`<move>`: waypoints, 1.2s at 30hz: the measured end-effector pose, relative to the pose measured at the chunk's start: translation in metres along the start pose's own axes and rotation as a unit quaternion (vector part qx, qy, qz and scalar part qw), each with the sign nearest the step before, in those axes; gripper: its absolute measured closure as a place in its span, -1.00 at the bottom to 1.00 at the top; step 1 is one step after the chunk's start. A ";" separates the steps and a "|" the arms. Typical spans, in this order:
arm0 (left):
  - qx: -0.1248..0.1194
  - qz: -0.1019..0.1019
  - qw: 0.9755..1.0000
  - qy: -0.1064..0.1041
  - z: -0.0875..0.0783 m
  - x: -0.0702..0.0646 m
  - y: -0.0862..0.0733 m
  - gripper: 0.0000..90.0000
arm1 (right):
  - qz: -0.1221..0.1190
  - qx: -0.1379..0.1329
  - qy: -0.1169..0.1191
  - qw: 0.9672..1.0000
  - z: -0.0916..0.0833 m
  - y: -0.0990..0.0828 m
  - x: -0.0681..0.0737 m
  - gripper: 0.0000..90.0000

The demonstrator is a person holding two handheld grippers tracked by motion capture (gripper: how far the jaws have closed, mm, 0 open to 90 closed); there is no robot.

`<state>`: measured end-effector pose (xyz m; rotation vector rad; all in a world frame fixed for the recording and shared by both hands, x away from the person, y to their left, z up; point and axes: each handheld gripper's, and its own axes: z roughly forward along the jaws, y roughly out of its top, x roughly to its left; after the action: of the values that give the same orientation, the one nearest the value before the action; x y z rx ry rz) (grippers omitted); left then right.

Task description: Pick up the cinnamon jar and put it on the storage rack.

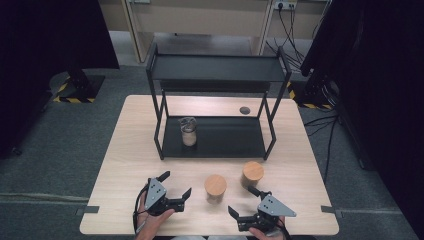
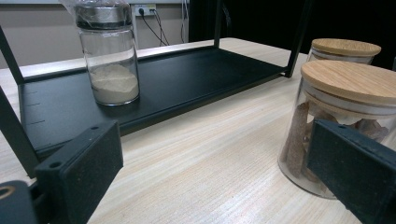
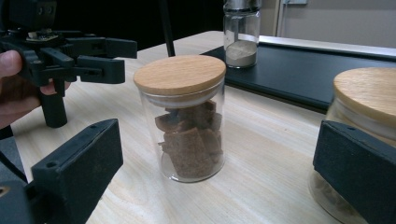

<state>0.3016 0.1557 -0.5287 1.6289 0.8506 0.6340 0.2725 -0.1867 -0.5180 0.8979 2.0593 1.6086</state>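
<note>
From the high view, the left gripper (image 1: 176, 188) and the right gripper (image 1: 244, 203) rested low near the front edge of the table (image 1: 125, 150), each with jaws spread and holding nothing, flanking the near jar (image 1: 215, 188), which stood close to the front edge at about mid-width; that placing looked like a readiness to take the jar from either side. A second jar (image 1: 252, 174) with the same wooden lid stood just behind and to the right of it, and a shaker jar (image 1: 188, 131) sat on the left end of the bottom shelf of the black rack (image 1: 220, 142), which occupied the back half of the table, suggesting the shelf was where the jars were bound. In the left gripper view, the wide-open jaws framed the near jar (image 2: 343, 126) at the right, holding brown pieces, apart from the pads, with the second jar (image 2: 343, 50) beyond it and the shaker jar (image 2: 109, 53) upright on the shelf. In the right gripper view, the near jar (image 3: 186, 116) stood between the parted jaws but untouched, the second jar (image 3: 362, 121) beside the right jaw, the left gripper (image 3: 100, 58) open beyond. The table was pale wood grain; around it lay grey carpet (image 1: 50, 150), dark curtains and trailing cables (image 1: 290, 35).
</note>
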 end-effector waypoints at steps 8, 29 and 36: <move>0.000 -0.001 1.000 0.000 0.000 0.000 0.000 -0.93 | -0.001 0.000 0.004 1.000 0.004 0.001 0.002 -0.96; 0.000 0.001 1.000 -0.001 0.001 0.000 0.000 -0.93 | -0.014 0.007 0.018 1.000 0.024 0.006 0.013 -0.95; 0.000 0.001 1.000 -0.002 0.001 0.000 0.000 -0.93 | -0.020 0.008 0.023 1.000 0.033 0.010 0.016 -0.94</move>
<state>0.3025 0.1546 -0.5286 1.6315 0.8457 0.6314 0.2843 -0.1504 -0.5156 0.8280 2.1098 1.6093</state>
